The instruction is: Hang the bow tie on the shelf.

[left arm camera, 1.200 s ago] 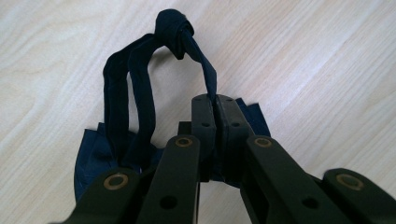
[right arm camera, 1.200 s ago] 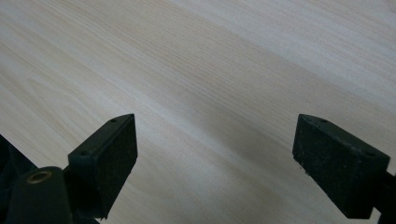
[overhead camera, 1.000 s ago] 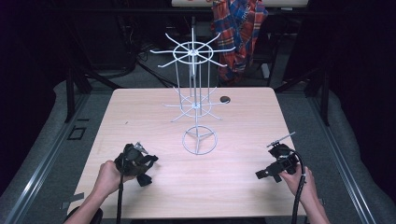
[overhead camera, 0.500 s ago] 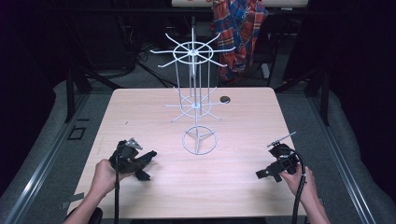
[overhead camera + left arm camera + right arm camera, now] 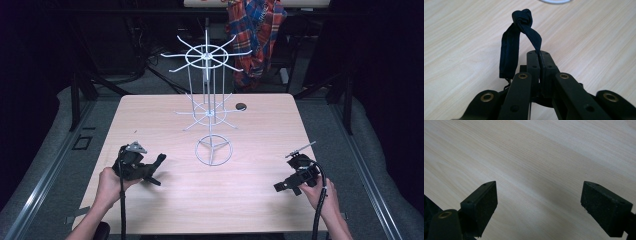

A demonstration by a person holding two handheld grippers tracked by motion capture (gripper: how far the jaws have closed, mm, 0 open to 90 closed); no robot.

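In the left gripper view a black fabric band (image 5: 520,30), knotted at its top, stands up as a loop from the jaws of my left gripper (image 5: 539,53), which is shut on one strand of it just above the wood. From the high view, the left gripper (image 5: 156,170) sits low over the table's front left. My right gripper (image 5: 283,187) is at the front right with its jaws wide apart. Between its jaws the right gripper (image 5: 559,197) holds nothing, and bare wood shows there. A white wire spinner rack (image 5: 209,100) stands mid-table.
The rack's ring base (image 5: 214,150) rests between the two hands, its spokes reaching out at two heights. A small dark round object (image 5: 241,106) lies on the wooden table (image 5: 250,205) behind the rack. A plaid cloth (image 5: 255,30) hangs beyond the far edge.
My left hand has drifted a little to the left and turned its gripper slightly. The right gripper has stayed almost still.
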